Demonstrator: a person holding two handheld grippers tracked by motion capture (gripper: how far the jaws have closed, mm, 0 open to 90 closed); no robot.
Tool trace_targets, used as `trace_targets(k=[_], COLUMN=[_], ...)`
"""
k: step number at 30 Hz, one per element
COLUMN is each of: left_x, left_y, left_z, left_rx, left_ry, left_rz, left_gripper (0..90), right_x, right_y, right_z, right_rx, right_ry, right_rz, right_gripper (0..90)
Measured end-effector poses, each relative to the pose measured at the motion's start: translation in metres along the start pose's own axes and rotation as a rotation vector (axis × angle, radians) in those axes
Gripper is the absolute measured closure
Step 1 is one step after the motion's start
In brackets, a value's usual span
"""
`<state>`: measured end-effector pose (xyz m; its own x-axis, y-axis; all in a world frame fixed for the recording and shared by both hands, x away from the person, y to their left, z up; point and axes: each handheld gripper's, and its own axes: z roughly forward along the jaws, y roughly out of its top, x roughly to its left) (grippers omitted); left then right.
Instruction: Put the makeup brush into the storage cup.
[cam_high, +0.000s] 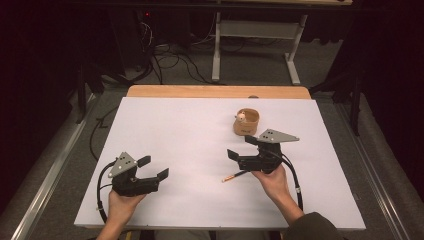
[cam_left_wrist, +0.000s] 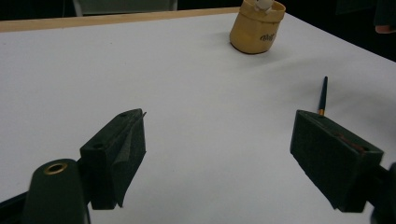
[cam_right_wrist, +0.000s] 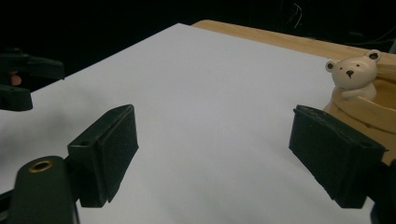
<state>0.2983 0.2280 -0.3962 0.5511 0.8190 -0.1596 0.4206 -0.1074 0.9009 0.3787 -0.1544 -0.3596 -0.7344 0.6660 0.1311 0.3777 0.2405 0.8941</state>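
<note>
pencil (cam_high: 235, 175) — a thin dark one with an orange end — lies flat on the white worktop (cam_high: 190, 145), just beside and slightly under the right hand-held gripper (cam_high: 242, 148), its orange end pointing toward the person's side. in the left gripper view the same pencil (cam_left_wrist: 322, 95) shows past the right-hand jaw, well apart from that gripper. beyond it stands a tan wooden cup (cam_high: 246, 122) with a small bear figure (cam_high: 241, 117) at its rim, upright, near the far right of the worktop and close behind the right hand-held gripper; the bear (cam_right_wrist: 353, 73) looms near in the right gripper view.

both grippers are spread wide and hold nothing: the right one hovers over the sheet with jaws apart, the left hand-held gripper (cam_high: 153, 167) rests low at the near left, also agape.

judging by this, the work is at its opening — nothing grasped yet, likely the pencil to go into the cup. the next move calls for the right hand-held gripper to drop back and down, straddle the pencil's shaft across its length, and close gently so it does not roll away.
</note>
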Motion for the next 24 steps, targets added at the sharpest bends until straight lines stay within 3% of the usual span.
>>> trace_targets(k=[17, 24], left_x=[-0.001, -0.001], left_y=[0.000, 0.000], left_z=[0.000, 0.000], left_rx=[-0.005, -0.005], left_ry=[0.000, 0.000], left_rz=[0.005, 0.003], left_gripper=[17.4, 17.3], right_x=[-0.001, 0.001], right_y=[0.013, 0.020], right_z=[-0.007, -0.006], right_rx=[0.171, 0.256], right_ry=[-0.030, -0.042], right_rz=[-0.143, -0.172], right_gripper=[24.5, 24.8])
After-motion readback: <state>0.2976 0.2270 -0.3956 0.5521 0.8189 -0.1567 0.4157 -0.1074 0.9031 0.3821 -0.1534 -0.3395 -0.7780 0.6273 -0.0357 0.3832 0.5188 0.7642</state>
